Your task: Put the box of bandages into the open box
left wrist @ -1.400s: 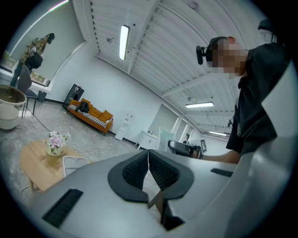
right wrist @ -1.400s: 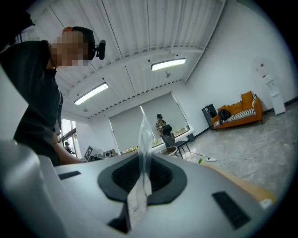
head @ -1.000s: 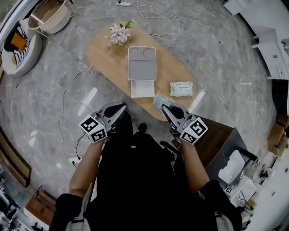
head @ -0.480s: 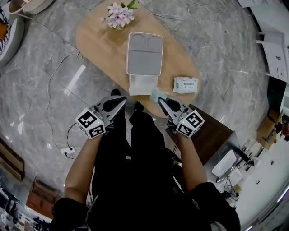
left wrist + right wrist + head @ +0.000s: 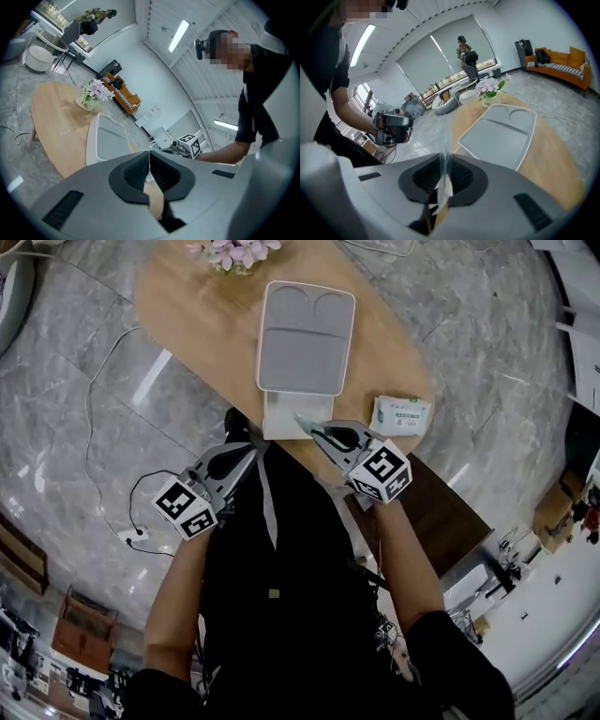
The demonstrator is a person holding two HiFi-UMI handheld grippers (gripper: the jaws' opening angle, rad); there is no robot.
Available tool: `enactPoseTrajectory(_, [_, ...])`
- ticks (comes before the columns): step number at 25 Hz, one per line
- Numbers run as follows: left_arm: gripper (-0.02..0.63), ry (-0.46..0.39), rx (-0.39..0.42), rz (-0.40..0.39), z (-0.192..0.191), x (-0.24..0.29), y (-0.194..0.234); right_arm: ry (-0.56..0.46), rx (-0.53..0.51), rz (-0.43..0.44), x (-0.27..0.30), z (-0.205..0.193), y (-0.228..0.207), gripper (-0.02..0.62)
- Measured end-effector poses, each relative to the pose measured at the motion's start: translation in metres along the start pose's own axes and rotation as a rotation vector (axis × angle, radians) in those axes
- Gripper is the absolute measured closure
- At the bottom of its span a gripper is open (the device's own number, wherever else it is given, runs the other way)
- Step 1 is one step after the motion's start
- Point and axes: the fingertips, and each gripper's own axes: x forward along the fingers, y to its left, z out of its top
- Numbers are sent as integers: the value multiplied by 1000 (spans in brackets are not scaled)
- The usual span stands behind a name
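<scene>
The box of bandages [image 5: 401, 415] is taken to be the green-and-white pack lying flat on the wooden table [image 5: 202, 329], just to the right of the open box [image 5: 305, 338] and apart from it, with its long axis running roughly left to right across the head view. The right gripper [image 5: 311, 426] is the nearer one. The pack lies just beside it on its right, a little further out over the table, while its tips are aimed the other way, at the low front tray of the open box. In the right gripper view its jaws are seen pressed almost together on a thin pale strip [image 5: 442, 186], translucent and edge-on; what that strip is cannot be told. The left gripper [image 5: 246, 450] is held at the table's near edge on the far side of the open box from the pack, and its jaws are seen closed tip to tip with nothing between the pads [image 5: 133, 171]. A reach for the pack would therefore be judged to fall to the right gripper, turned to its right and brought across the pack's short side, once the strip is let go.
</scene>
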Motion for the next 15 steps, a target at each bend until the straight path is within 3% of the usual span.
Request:
enactPoseTrajectory(4, [588,-20,-31,42,-13,5,9,86,-24,50,23,-18,-15,565])
enactPoseTrajectory(15, [588,-65,-67,85,-28,9,12,345,-224,155,72,-59,-25,565])
